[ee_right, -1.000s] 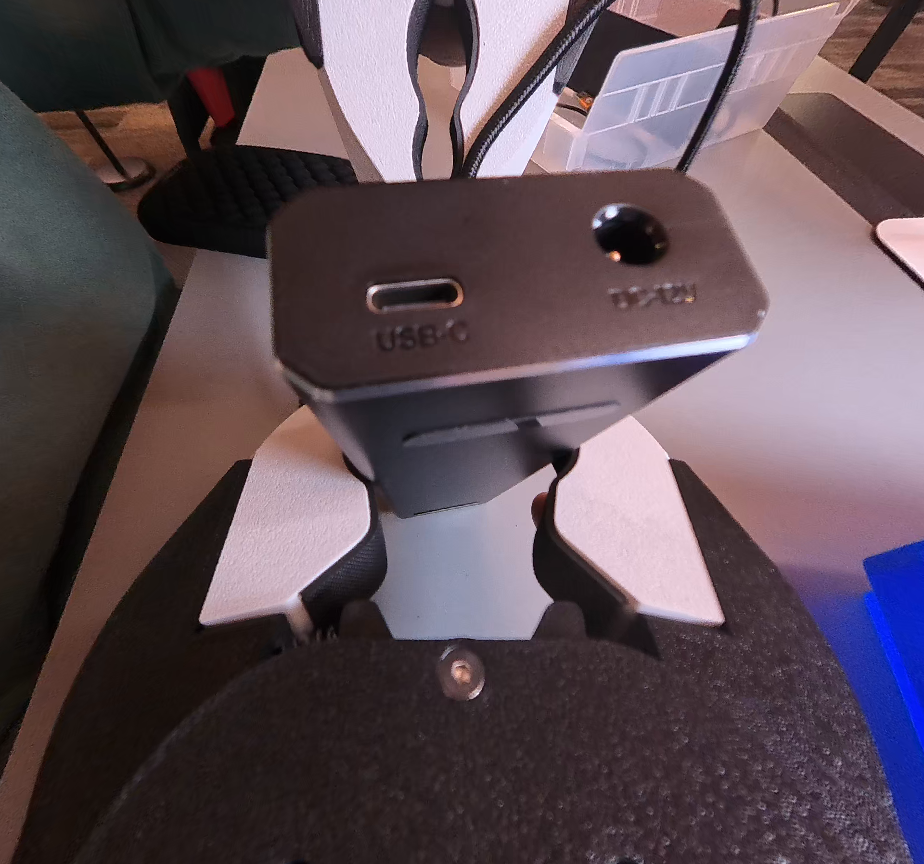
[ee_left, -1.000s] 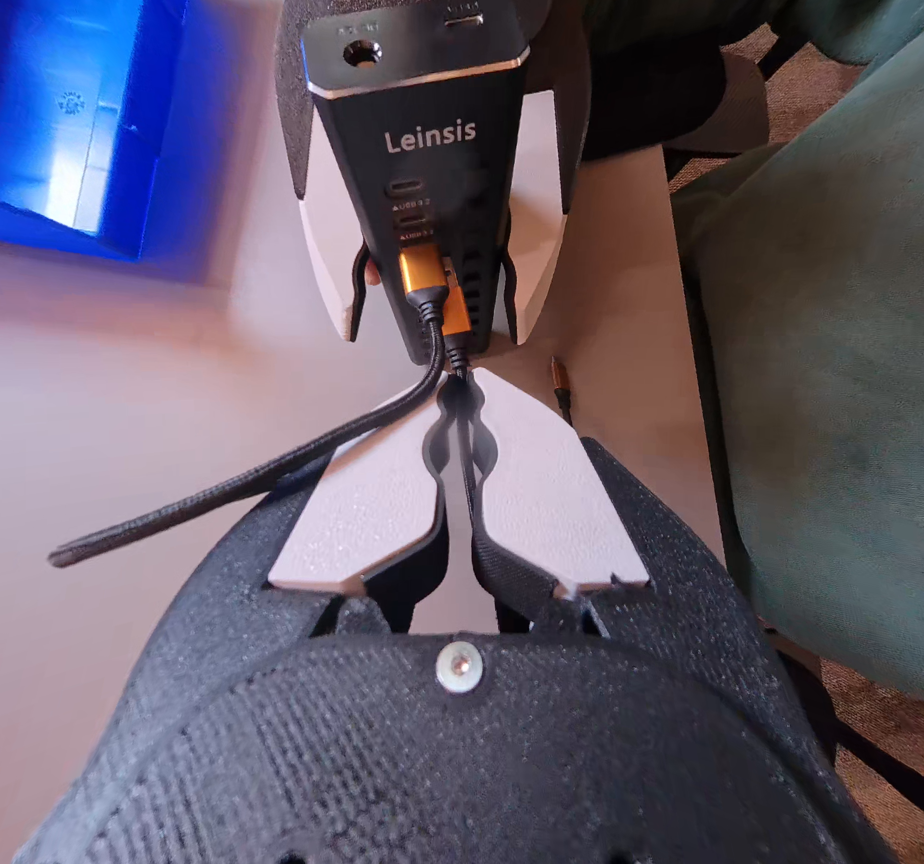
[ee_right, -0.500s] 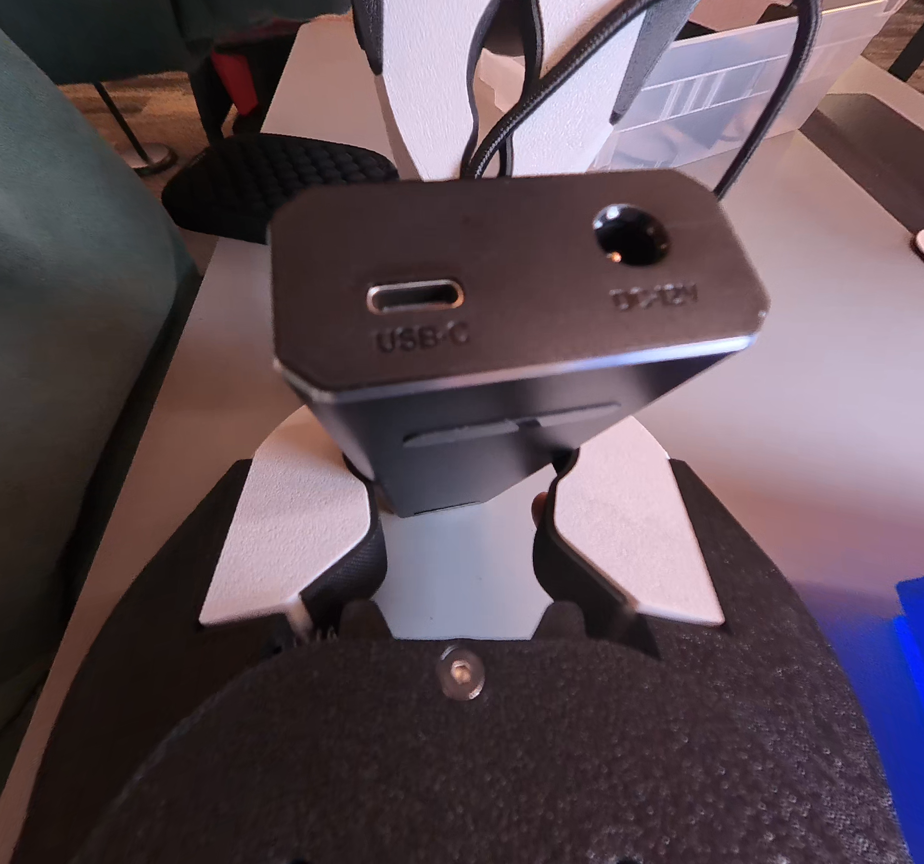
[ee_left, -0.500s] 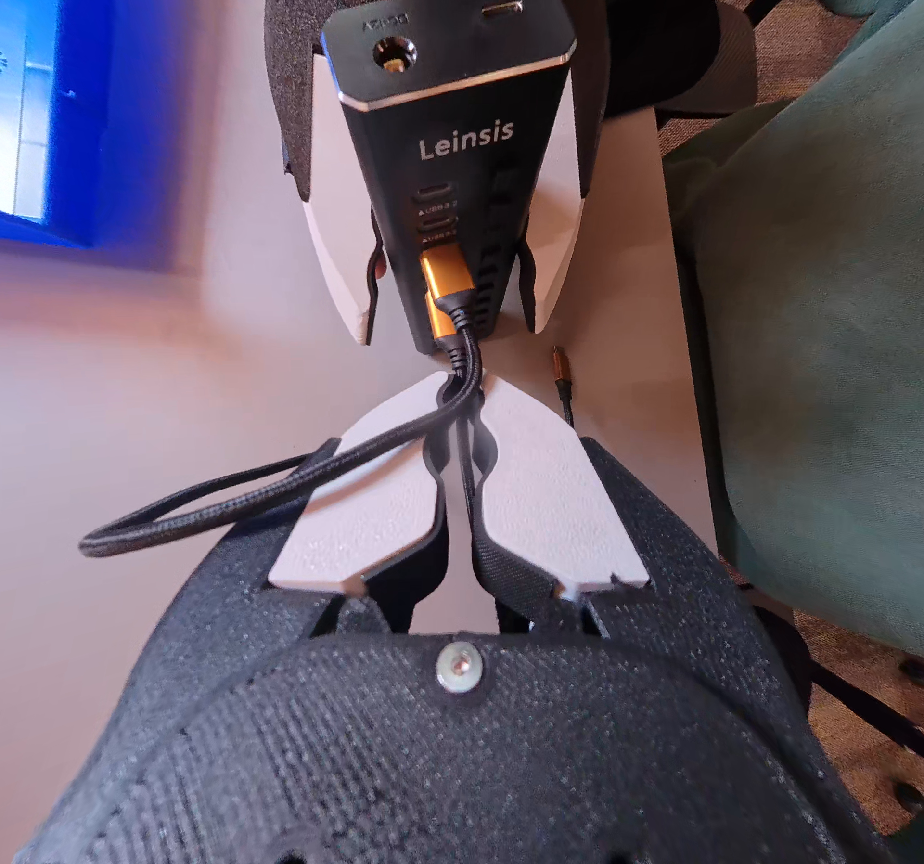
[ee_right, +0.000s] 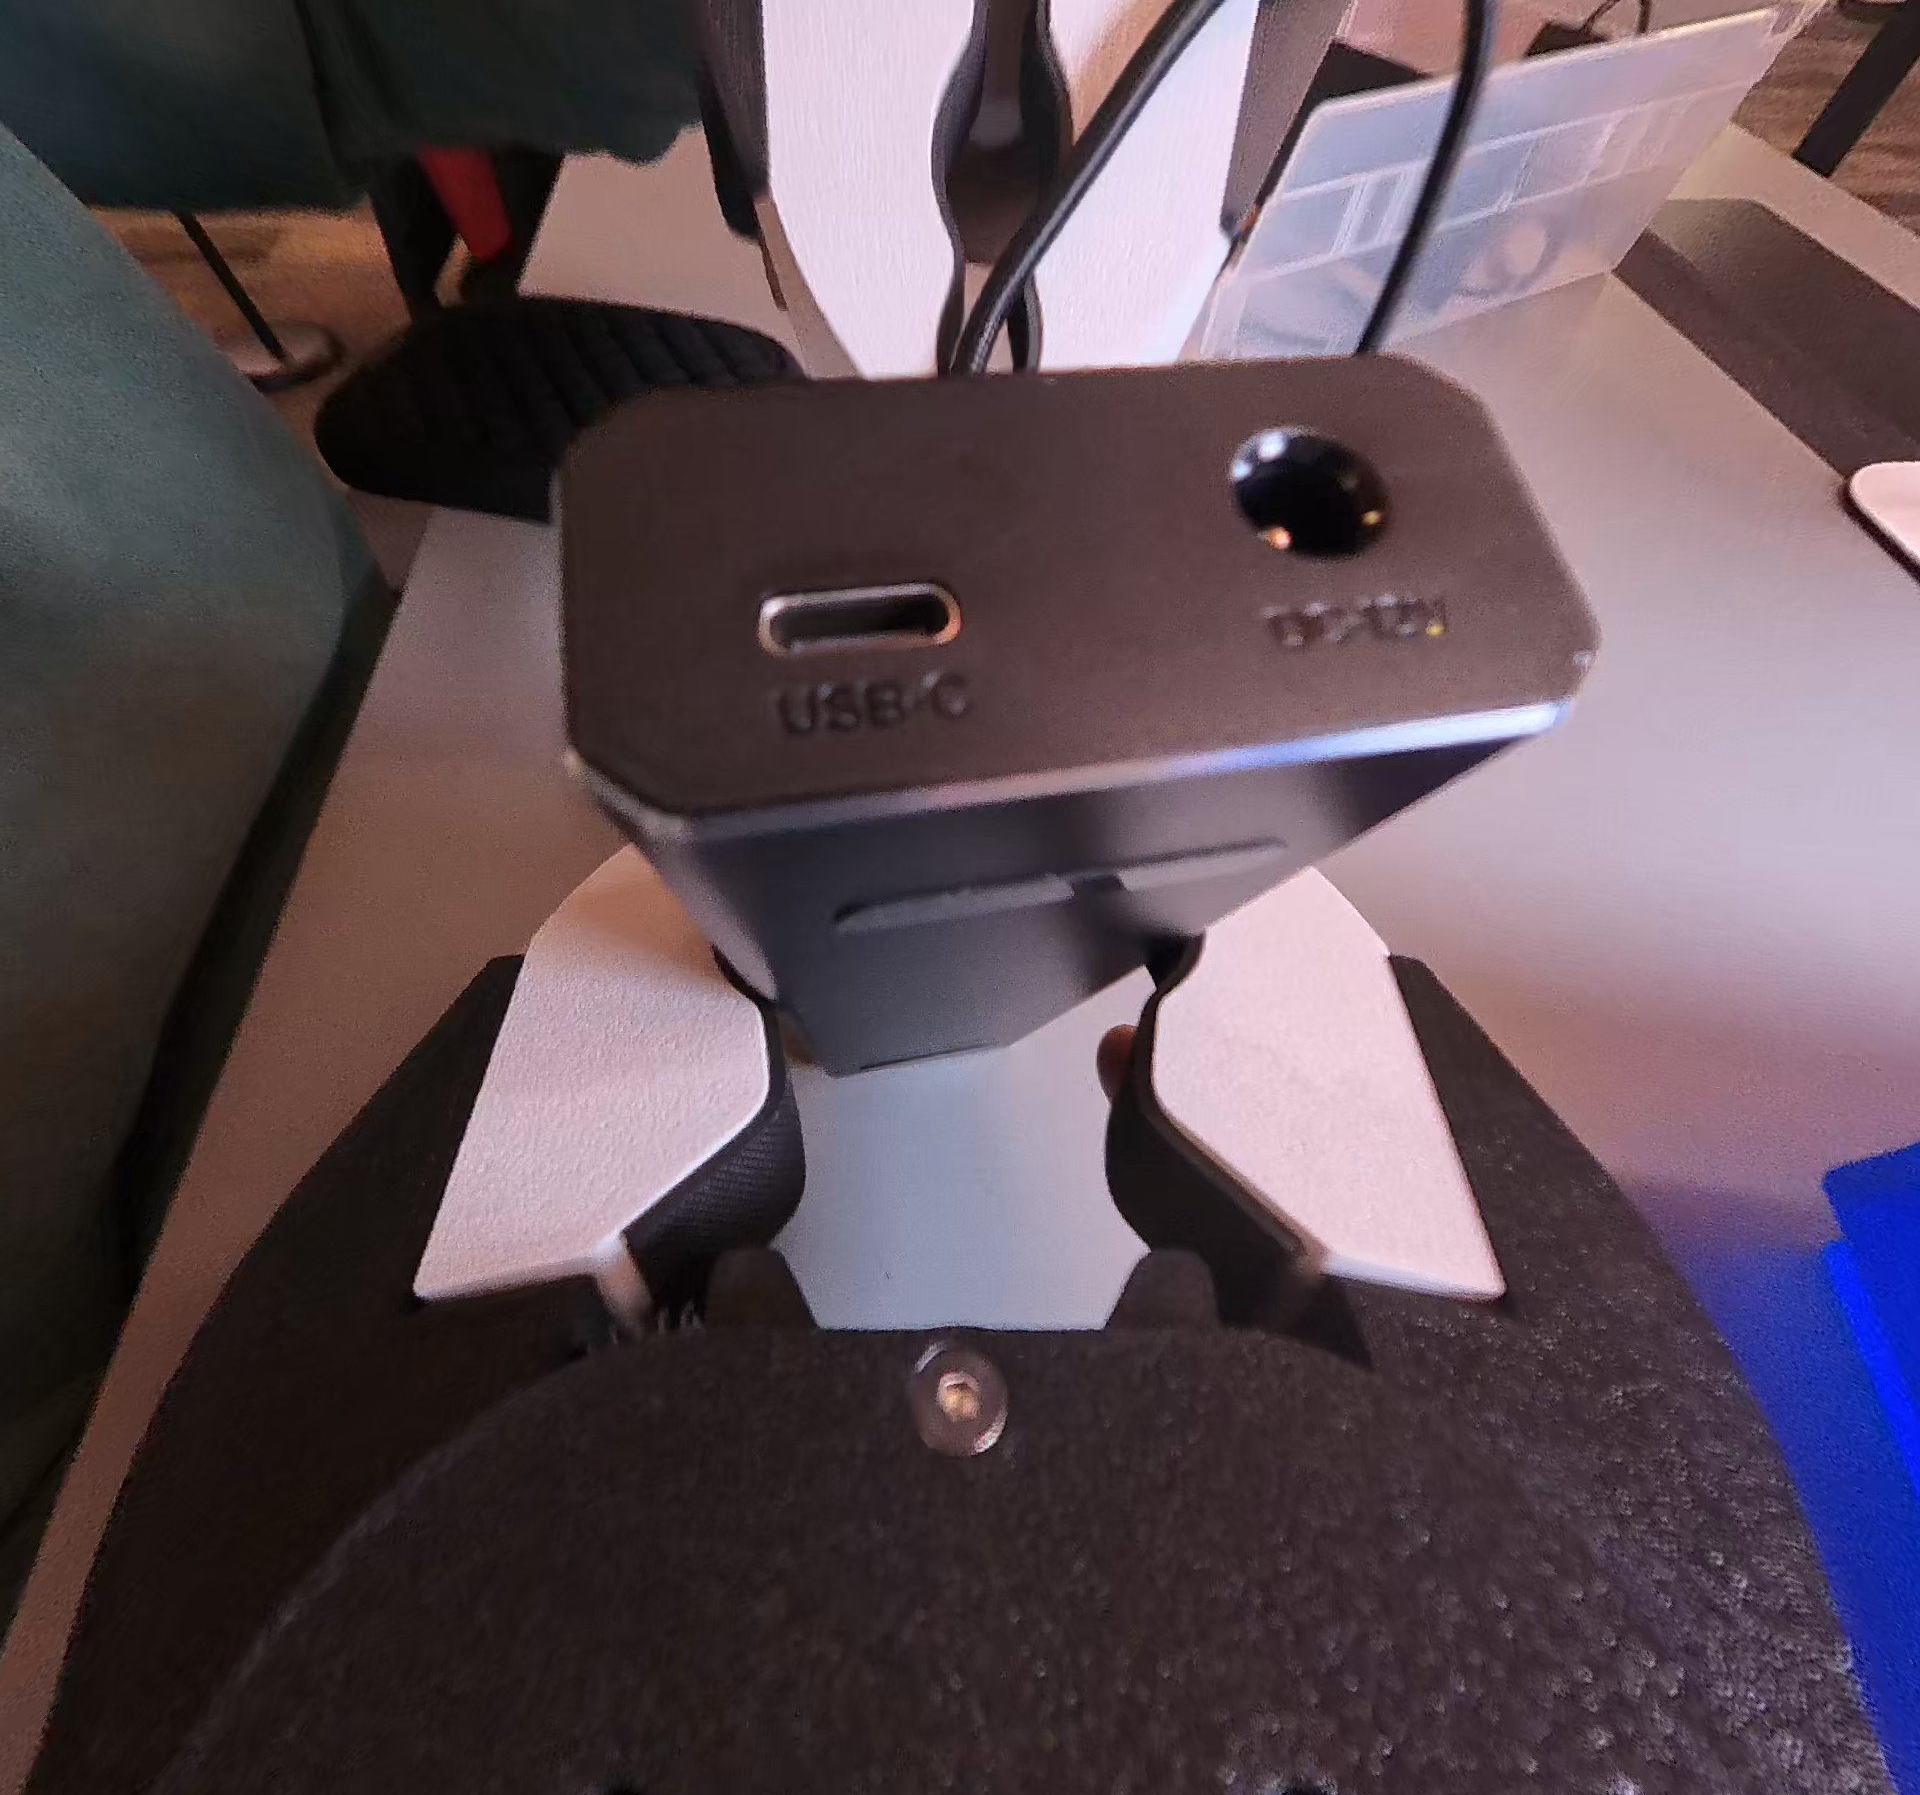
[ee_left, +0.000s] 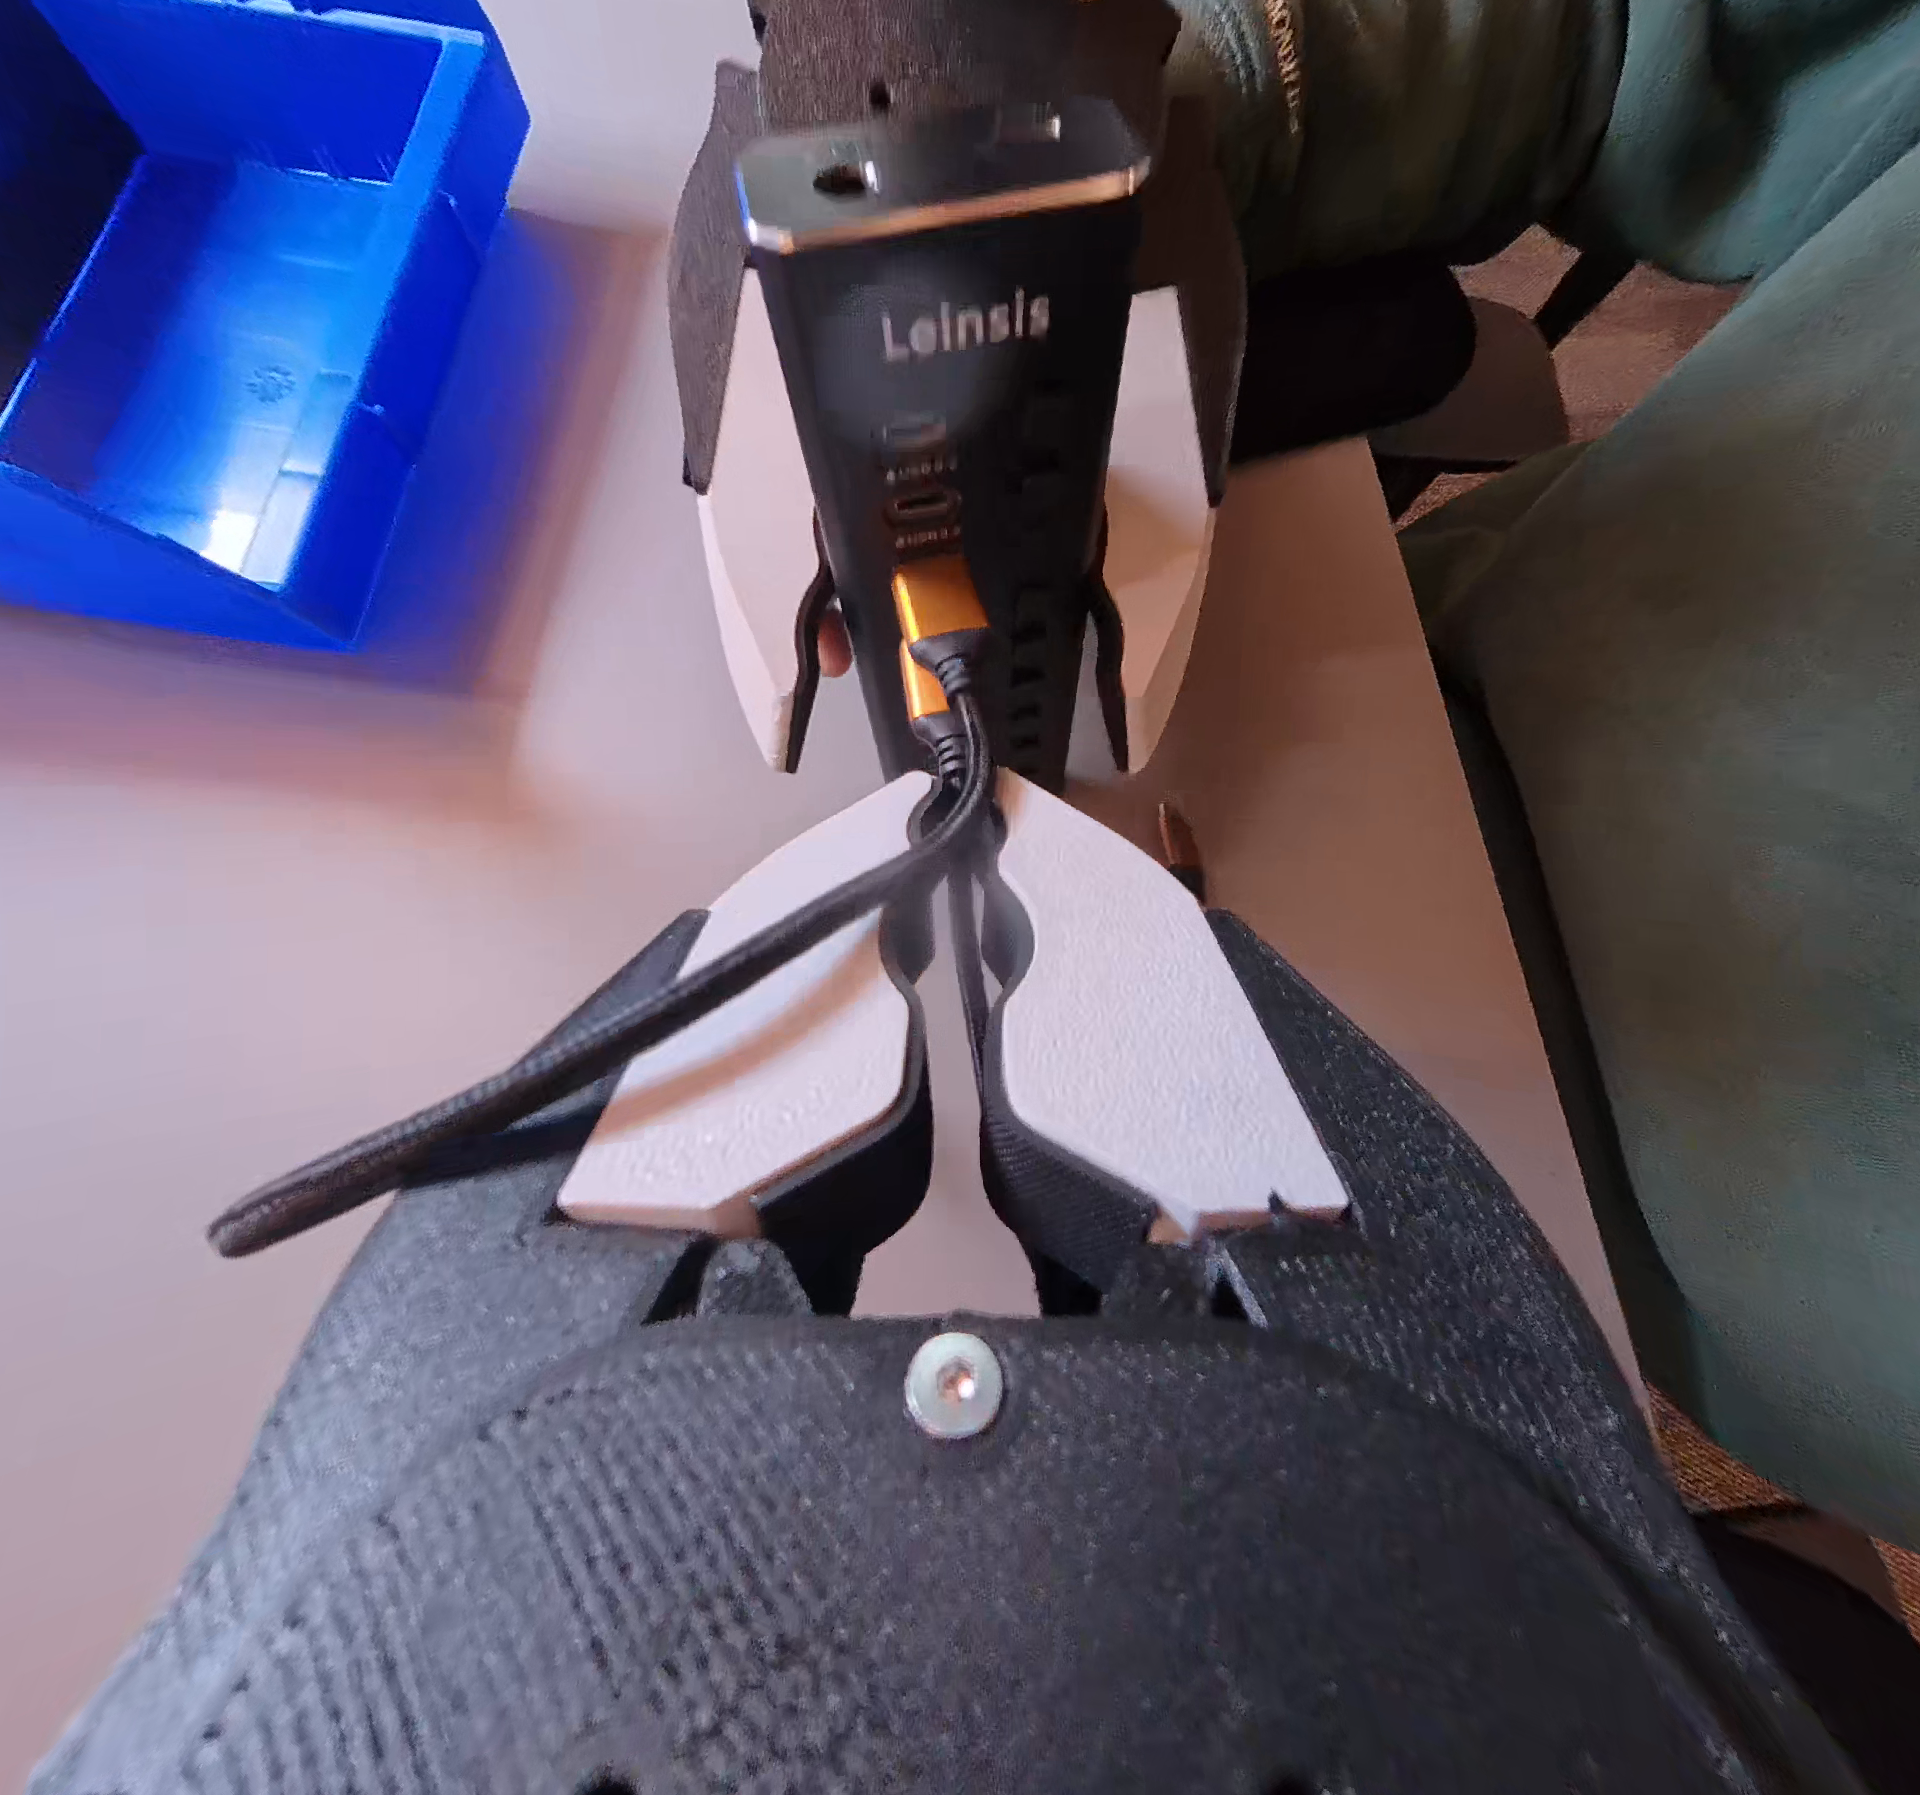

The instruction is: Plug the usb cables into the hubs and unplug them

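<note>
The left gripper (ee_left: 961, 815) is pinching a black cable (ee_left: 582, 1049) between closed fingers (ee_left: 1132, 1018), right below its orange plug (ee_left: 935, 618) sitting in the hub (ee_left: 956, 343). The right gripper (ee_right: 961, 1039) is clamping that hub above the table (ee_left: 312, 914), its fingers (ee_right: 603, 1039) squeezing the sides. A blue bin (ee_left: 239, 311) is sitting farther off.

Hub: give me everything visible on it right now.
The hub is a dark, metallic-looking block with a bright bevelled edge, held off the table, clamped across its sides by the right gripper. Its end face has an oval port and a round socket, both empty. Two orange plugs sit in its front ports; their cable runs into the shut left gripper.
</note>
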A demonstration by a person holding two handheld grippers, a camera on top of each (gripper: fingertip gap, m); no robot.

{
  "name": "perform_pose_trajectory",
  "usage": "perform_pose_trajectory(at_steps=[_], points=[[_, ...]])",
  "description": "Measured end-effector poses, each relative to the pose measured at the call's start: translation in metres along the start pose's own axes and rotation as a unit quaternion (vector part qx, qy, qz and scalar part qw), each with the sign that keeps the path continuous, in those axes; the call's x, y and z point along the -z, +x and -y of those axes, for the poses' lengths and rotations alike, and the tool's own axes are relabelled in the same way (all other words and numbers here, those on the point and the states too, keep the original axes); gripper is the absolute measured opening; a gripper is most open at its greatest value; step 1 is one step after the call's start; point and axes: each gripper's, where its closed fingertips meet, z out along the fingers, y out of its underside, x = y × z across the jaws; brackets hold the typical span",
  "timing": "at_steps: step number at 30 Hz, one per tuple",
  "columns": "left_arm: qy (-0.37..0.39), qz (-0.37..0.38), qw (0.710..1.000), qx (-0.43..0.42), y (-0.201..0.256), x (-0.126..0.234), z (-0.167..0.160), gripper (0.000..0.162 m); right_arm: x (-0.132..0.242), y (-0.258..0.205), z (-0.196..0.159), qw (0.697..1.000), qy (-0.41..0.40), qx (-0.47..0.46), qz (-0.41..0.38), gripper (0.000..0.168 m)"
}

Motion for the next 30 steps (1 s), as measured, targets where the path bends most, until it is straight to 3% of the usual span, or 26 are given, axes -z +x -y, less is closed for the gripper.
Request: perform_pose_trajectory(at_steps=[8,30], points=[[0.039,0.017,0.999,0.009,-0.002,0.001,0.004,0.003,0.0,0.0,0.005,1.0,0.012,-0.006,-0.003,0.072],[0.039,0.072,0.997,-0.01,-0.004,-0.003,0.004,0.003,-0.004,0.004,0.005,0.999,0.015,-0.002,-0.034,0.072]])
